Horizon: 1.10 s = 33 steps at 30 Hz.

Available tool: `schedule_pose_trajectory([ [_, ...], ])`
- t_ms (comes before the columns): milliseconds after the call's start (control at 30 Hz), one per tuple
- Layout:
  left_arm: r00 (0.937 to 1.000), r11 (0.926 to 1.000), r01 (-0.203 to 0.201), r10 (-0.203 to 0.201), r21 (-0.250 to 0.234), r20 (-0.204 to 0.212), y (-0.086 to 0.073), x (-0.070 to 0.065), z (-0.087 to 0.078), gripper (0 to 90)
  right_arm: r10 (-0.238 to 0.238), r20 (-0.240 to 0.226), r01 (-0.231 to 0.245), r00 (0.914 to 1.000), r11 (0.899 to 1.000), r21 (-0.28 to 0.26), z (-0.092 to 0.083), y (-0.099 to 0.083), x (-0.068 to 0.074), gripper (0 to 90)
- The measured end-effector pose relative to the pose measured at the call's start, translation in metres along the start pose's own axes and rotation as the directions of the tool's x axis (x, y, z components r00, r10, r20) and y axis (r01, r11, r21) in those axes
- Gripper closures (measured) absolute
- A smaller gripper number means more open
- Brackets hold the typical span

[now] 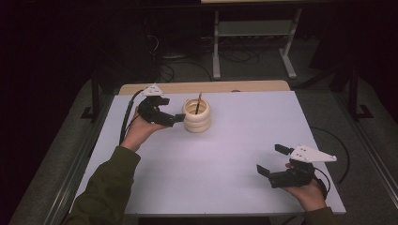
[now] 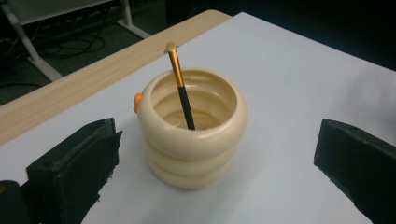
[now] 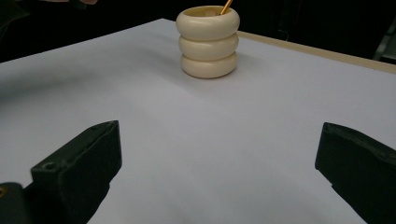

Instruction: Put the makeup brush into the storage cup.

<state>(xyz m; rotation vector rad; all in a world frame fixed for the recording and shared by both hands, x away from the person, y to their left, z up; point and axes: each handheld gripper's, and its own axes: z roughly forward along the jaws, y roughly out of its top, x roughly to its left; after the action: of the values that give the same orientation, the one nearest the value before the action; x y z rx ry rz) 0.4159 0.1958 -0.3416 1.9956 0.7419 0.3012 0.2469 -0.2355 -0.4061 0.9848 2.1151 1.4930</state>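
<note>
1. Nearest the person, the right tool point(image 1: 271, 161) rests low over the near right part of the white tabletop point(image 1: 225, 159), jaws spread wide and holding nothing. In the right gripper view the bare tabletop runs between its jaws, and the holder stands well apart, far ahead.

2. Farther out, the left tool point(image 1: 174, 119) sits just beside the cream ringed holder point(image 1: 196, 115), on its left. Its jaws are spread and empty; in the left gripper view the holder point(image 2: 192, 128) stands between and slightly beyond them, with clear gaps on both sides, so no contact yet.

3. The holder stands upright near the far edge of the tabletop, left of centre. A brush point(image 2: 181, 91) with a black handle and gold ferrule leans inside it, its pale tip up and tilted toward the far rim. A small orange knob point(image 2: 137, 101) shows on the holder's far side.

4. Judged from this, the brush is already in the holder, and the left tool is lined up on the holder without gripping it. What remains looks like closing on the holder or brush; which one is meant I cannot tell.
</note>
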Motion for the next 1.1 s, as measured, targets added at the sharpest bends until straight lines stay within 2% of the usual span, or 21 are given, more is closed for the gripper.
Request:
schedule_pose_trajectory([
  [533,0.9999,0.9997,0.01,-0.01,-0.022,-0.012,-0.019,-0.01,-0.024,0.0,0.008,0.002,-0.008,1.0,1.0,-0.006,-0.001,0.0,-0.001,0.0],
  [833,0.9995,0.9987,0.026,-0.027,-0.043,-0.018,-0.035,-0.021,-0.038,0.0,0.014,-0.003,-0.014,0.9999,1.0,-0.009,0.0,-0.001,-0.003,0.0],
  [1100,0.999,0.9984,0.027,-0.028,-0.049,-0.033,-0.048,-0.025,-0.049,0.0,0.016,0.001,-0.016,0.9999,1.0,-0.005,0.001,-0.001,-0.005,0.0],
])
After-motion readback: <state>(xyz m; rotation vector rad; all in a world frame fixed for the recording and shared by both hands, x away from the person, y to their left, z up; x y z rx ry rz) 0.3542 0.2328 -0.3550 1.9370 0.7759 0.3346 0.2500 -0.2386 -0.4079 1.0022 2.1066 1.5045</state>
